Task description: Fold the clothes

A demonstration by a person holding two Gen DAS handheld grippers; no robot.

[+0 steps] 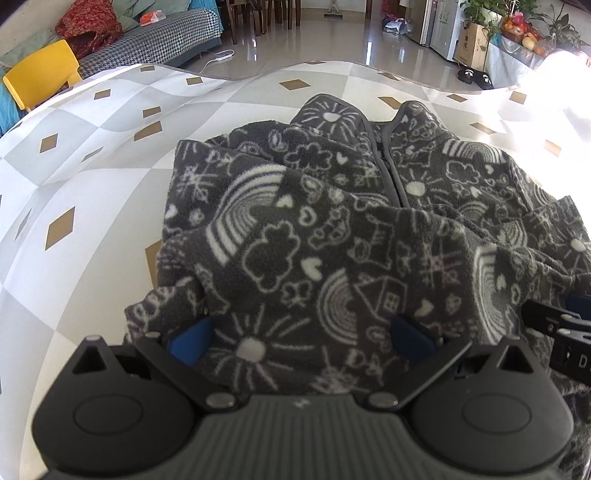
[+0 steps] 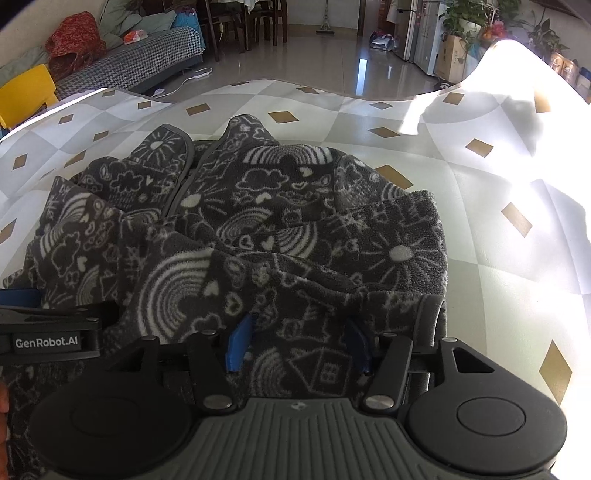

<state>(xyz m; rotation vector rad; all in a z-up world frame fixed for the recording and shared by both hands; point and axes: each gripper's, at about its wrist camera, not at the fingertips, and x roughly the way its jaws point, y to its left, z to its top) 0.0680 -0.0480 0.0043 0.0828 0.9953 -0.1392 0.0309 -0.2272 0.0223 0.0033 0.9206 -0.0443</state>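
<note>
Covering the table, a checked cloth [image 1: 92, 177] bears the fleece jacket [image 1: 332, 221].

From my remote view I see a glossy tiled floor [image 1: 325, 40], a houndstooth-covered sofa [image 1: 159, 37] beside a yellow chair [image 1: 40, 72], dark wooden dining chairs [image 2: 243, 22] behind, potted plants [image 2: 461, 14] at right, and strong sunlight glaring from the right.
</note>
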